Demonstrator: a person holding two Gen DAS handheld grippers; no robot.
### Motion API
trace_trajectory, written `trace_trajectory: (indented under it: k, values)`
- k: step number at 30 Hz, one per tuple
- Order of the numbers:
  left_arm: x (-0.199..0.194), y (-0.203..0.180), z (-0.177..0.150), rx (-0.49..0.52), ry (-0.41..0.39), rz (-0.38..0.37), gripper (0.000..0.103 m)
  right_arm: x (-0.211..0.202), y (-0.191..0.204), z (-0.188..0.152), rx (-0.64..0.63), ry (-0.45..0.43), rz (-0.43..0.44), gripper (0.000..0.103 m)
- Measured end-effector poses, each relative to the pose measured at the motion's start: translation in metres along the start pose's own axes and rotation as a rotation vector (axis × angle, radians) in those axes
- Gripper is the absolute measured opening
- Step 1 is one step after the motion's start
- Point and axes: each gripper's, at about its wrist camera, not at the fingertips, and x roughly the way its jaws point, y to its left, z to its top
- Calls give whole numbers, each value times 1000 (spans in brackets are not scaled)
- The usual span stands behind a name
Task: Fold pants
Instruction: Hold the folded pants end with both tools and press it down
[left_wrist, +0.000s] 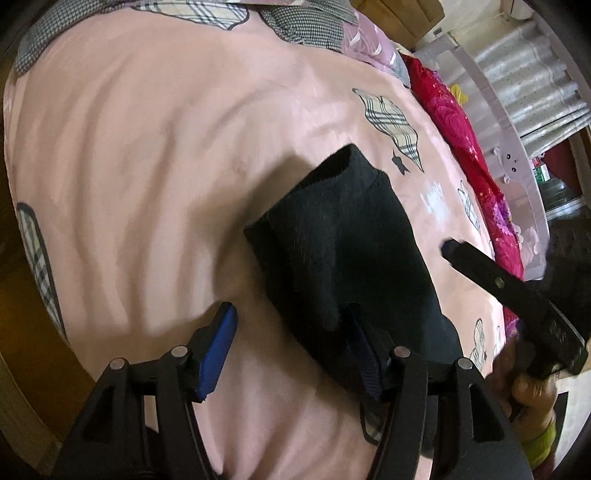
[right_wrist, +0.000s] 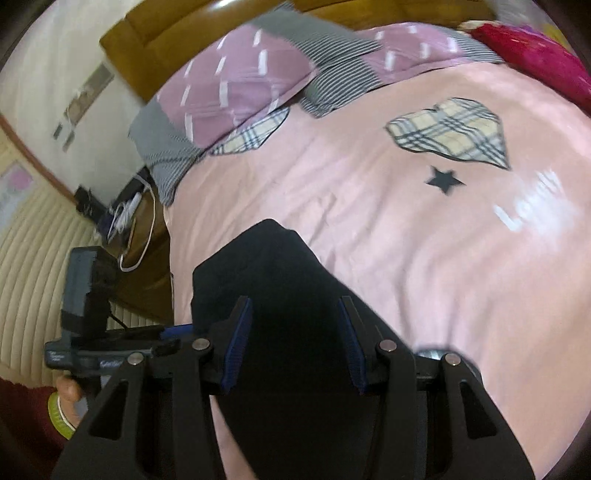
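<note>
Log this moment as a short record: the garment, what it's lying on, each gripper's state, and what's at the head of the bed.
garment: black fabric pants, folded into a compact bundle
surface: pink bedsheet with plaid patches
left gripper: open, one finger over the pants' edge
right gripper: open, above the pants
head of bed: purple and grey striped pillows

Soft indoor light; fisheye bends edges w/ dark corners. Motion blur throughout. Pants (left_wrist: 343, 236) nearly featureless black on sheet (left_wrist: 147, 166).
</note>
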Motion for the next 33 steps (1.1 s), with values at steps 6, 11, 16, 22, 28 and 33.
trace_trajectory:
  k: [6,11,16,22,28,33]
  values:
    - [7,2,8,-10,-21,-13,60,40,-3,24,-63,107,50,49]
    - [11,7,9,-23,-36,-40,60,66,-11,34,-77,172,80,49]
    - [16,10,15,-41,-50,-46,46,86,-14,37,-81,220,117,41]
    - [13,0,16,6,-76,-98,20,72,-9,33,-70,173,132,25]
    - [-23,-46,2,147,-150,-114,18,19,-8,20,-26,33,195,22]
    - [-52,-97,-12,255,-182,-173,18,-42,-11,5,-6,-87,214,22]
